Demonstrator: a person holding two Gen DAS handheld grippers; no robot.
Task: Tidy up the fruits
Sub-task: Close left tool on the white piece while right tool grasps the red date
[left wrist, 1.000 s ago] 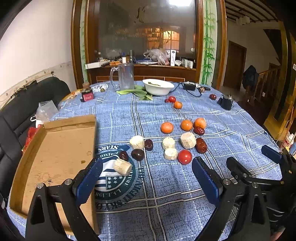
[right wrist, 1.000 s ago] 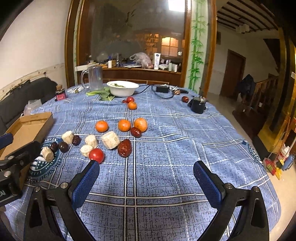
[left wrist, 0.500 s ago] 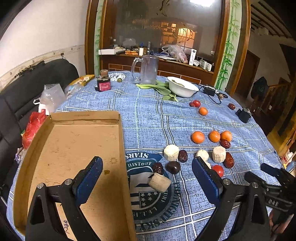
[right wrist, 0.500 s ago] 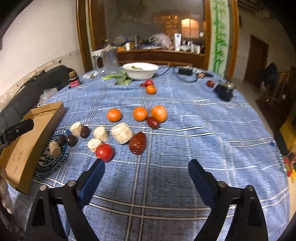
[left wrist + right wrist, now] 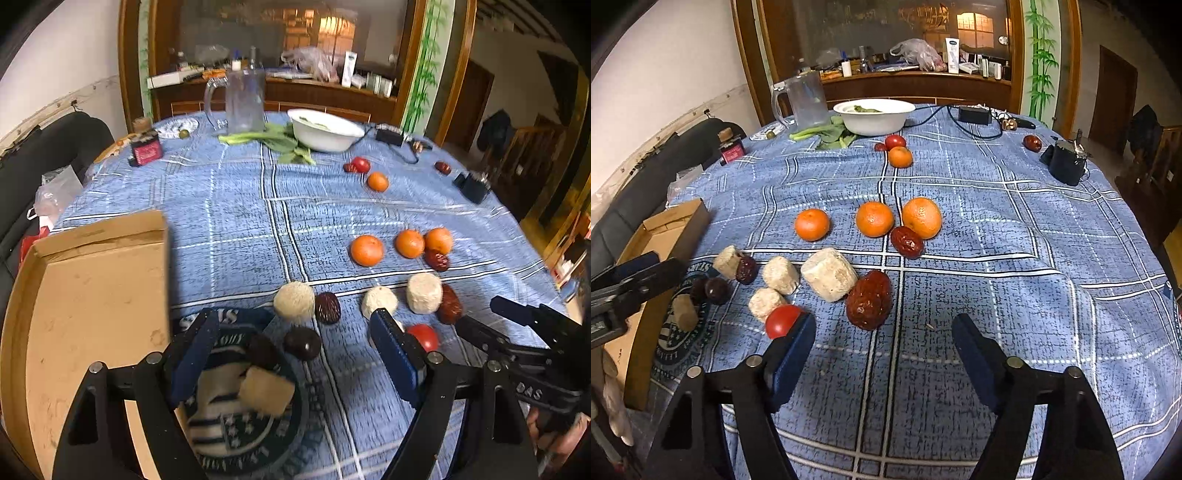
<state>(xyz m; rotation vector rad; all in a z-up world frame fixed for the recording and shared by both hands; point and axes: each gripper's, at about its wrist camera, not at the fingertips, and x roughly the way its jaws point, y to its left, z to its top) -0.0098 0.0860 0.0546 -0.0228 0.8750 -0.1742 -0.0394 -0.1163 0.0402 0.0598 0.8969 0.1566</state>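
Fruits lie on the blue checked tablecloth (image 5: 997, 258). Three oranges (image 5: 874, 218) sit in a row, with red dates (image 5: 868, 299), pale beige chunks (image 5: 829, 274), dark plums (image 5: 302, 343) and a red tomato (image 5: 781, 320) nearer. My left gripper (image 5: 295, 354) is open, low over a beige chunk (image 5: 266, 395) and a dark plum on the round emblem. My right gripper (image 5: 882, 347) is open and empty, just in front of the big red date, its left finger beside the tomato. An open cardboard box (image 5: 85, 306) lies at the left.
At the far side stand a white bowl (image 5: 874, 115), a glass pitcher (image 5: 805, 100), green leaves (image 5: 827, 133), a small jar (image 5: 730, 149), a tomato and orange (image 5: 899, 156), a black device (image 5: 1065, 162) and a cable. A black sofa (image 5: 40, 155) is left of the table.
Both grippers have moved down and forward toward the fruit. The left one has swung right from over the box to over the beige chunk. Both stay open.
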